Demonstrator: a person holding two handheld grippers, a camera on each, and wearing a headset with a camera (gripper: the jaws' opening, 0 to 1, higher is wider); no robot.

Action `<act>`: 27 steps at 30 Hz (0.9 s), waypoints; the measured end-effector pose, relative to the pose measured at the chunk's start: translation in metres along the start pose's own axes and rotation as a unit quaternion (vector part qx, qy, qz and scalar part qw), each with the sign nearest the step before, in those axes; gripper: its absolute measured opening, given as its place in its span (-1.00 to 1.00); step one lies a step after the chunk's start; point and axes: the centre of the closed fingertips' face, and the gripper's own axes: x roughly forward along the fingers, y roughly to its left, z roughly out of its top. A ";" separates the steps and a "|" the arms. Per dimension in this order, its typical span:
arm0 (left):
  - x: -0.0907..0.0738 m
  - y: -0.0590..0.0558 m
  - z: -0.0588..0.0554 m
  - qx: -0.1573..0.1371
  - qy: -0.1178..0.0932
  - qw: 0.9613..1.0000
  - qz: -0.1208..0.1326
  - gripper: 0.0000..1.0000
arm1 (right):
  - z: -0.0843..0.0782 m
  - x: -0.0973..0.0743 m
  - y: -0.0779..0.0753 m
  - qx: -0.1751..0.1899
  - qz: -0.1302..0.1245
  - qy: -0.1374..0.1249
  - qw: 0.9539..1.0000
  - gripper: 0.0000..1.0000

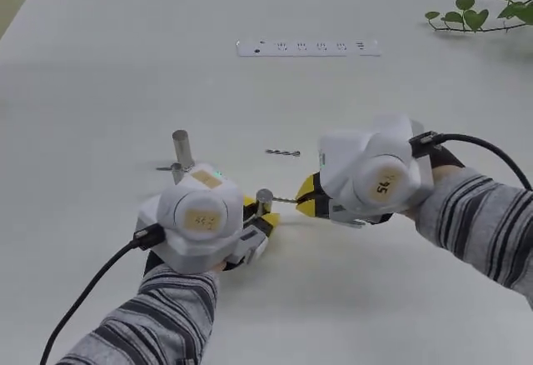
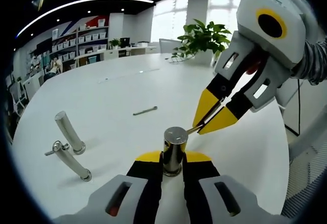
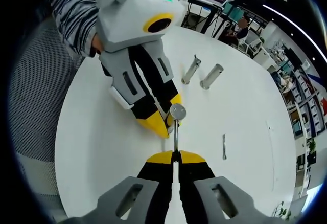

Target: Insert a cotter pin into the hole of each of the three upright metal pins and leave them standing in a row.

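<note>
Jaws of left gripper (image 2: 173,160) clamp shiny upright metal pin (image 2: 175,141); right gripper (image 3: 176,156) pinches thin cotter pin (image 3: 176,134).

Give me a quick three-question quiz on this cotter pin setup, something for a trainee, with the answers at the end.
1. Multiple choice: what do the left tongs hold? A) a cotter pin, B) an upright metal pin, C) nothing.
2. True or false: the right tongs grip a cotter pin whose tip is at that upright metal pin.
3. Fill in: a spare cotter pin lies loose on the ____.
Key: 1 B; 2 true; 3 table.
</note>
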 end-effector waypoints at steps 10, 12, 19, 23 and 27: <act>0.001 0.000 -0.002 0.018 0.002 1.000 0.010 -0.80 | 0.007 -0.011 0.001 -0.005 -0.006 -0.001 1.000 -1.00; 0.001 0.000 -0.002 0.019 0.002 1.000 0.013 -0.80 | 0.010 -0.012 0.002 -0.005 -0.007 -0.005 1.000 -1.00; 0.001 0.001 -0.002 0.011 0.000 1.000 0.016 -0.80 | 0.013 -0.009 0.000 -0.010 -0.010 -0.006 1.000 -1.00; 0.001 0.001 -0.002 0.008 -0.002 1.000 0.018 -0.80 | 0.017 -0.008 0.001 -0.008 -0.009 -0.015 1.000 -1.00; 0.001 0.001 -0.002 0.007 -0.002 1.000 0.022 -0.80 | 0.021 -0.006 0.000 -0.010 -0.010 -0.017 1.000 -1.00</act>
